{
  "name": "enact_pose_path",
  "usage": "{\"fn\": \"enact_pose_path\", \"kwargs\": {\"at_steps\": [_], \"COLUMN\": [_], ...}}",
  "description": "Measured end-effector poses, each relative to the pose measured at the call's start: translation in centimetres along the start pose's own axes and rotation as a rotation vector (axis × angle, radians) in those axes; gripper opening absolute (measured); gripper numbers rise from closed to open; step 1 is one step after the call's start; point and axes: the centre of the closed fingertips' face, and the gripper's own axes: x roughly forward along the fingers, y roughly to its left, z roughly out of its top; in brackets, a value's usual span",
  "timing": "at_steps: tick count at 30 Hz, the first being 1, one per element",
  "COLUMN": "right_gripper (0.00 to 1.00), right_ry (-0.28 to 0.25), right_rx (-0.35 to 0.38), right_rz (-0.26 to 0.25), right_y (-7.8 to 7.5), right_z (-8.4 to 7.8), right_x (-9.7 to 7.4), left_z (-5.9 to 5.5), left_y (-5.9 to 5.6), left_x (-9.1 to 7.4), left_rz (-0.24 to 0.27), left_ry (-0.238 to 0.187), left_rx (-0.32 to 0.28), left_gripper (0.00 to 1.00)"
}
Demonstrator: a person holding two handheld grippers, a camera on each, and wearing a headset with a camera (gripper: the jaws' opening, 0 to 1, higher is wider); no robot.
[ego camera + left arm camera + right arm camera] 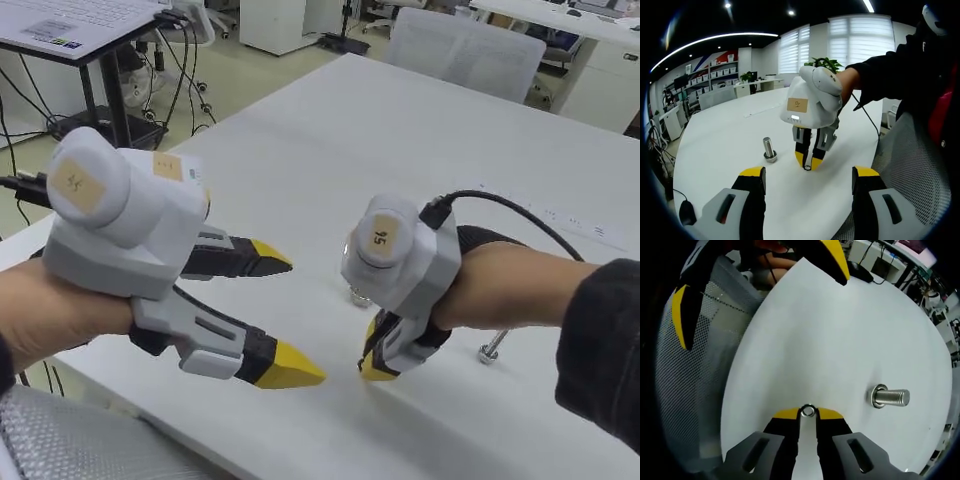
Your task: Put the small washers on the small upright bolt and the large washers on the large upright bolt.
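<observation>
The right gripper (378, 365) is clenching a small washer (808, 411) between its 2 tips, lower middle of its own view, while the left gripper (290, 312) is hanging released, so the washer is risking slipping free (thin edge hold) or snagging tilted on the upright bolt (888, 397) at right.
</observation>
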Motion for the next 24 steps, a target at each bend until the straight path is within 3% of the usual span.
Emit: {"fn": "enact_pose_path", "kwargs": {"at_steps": [24], "right_gripper": [0.13], "right_ry": [-0.014], "right_rx": [0.118], "right_rz": [-0.095], "right_y": [-2.2], "right_z": [-5.0], "right_x": [-6.0], "left_z": [0.1], "left_y": [-0.1], "left_x": [0.5], "left_rz": [-0.011], "left_ry": [0.007], "left_rx": [0.004], "left_gripper": [0.69]}}
